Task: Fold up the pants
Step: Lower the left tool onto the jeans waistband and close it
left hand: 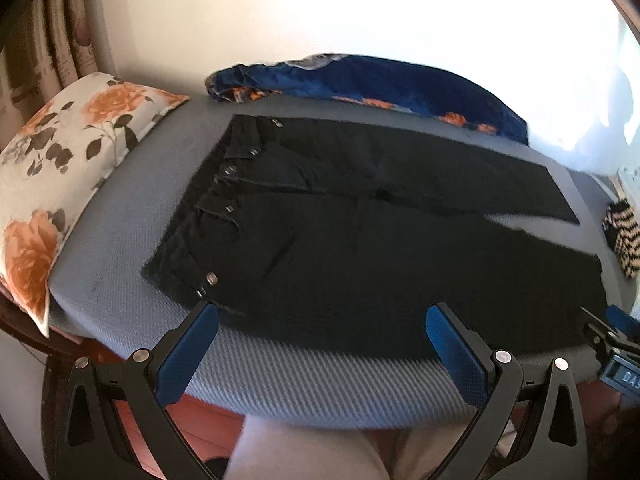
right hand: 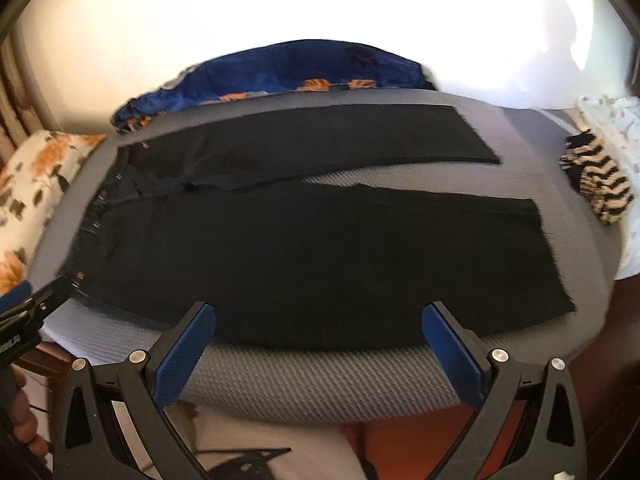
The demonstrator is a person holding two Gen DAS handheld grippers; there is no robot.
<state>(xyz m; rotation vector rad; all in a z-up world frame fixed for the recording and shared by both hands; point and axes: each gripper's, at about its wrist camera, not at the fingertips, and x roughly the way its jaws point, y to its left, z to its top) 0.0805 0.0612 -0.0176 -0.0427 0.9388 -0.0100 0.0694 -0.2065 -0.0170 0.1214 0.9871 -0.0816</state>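
Note:
Black pants (left hand: 360,232) lie flat and unfolded on a grey mattress (left hand: 280,380), waistband to the left, both legs stretched to the right. They also show in the right wrist view (right hand: 320,240). My left gripper (left hand: 320,316) is open and empty, hovering at the near edge of the pants by the waistband side. My right gripper (right hand: 318,316) is open and empty, at the near edge of the near leg. The right gripper shows at the left wrist view's right edge (left hand: 612,340); the left gripper shows at the right wrist view's left edge (right hand: 28,312).
A floral pillow (left hand: 60,176) lies at the left end of the mattress (right hand: 320,384). A blue floral blanket (left hand: 380,84) is bunched along the far side by the wall. A striped black-and-tan cloth (right hand: 596,180) lies at the right end.

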